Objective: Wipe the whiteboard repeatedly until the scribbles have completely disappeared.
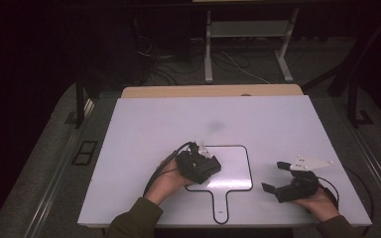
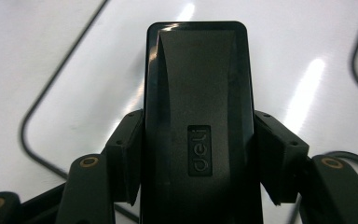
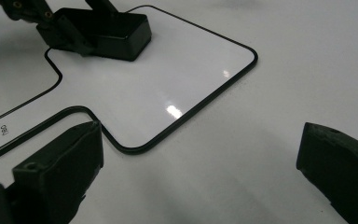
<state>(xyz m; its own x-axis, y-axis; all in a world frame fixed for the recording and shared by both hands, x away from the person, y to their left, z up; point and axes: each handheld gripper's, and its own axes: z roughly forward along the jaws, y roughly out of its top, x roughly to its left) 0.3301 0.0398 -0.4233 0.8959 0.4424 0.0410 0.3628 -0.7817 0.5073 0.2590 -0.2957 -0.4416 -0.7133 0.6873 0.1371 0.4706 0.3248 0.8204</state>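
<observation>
The large white rectangular table top [image 1: 168,129] fills the middle of the high view, with a dark floor, cables and white metal legs of another table [image 1: 208,49] in the dim upper part of the frame, hard to make out. A strip of tan wooden board [image 1: 208,91] shows along the table's far edge.

Lower centre on the table lies a white paddle-shaped board with a thin black outline and a short handle [image 1: 235,173]; its left part is hidden under the left gripper. In the right gripper view the same board [image 3: 158,88] runs across the upper left, its handle cut off at the left edge, where small printed lettering is too tiny to read.

The right gripper [image 1: 278,177] sits at the lower right of the high view, held in the person's right hand [image 1: 322,202], a grey 3-cornered plate [image 1: 310,162] on top. Its 2 jaws stand wide apart with nothing between them, low over bare table beside the board.

The left gripper [image 1: 198,166], in the left hand [image 1: 166,183], is clamped on a black rectangular plastic eraser block [image 2: 198,107] marked "deli". Its jaws press both long sides. The block [image 3: 116,30] rests on the board at the upper left of the right gripper view.
</observation>
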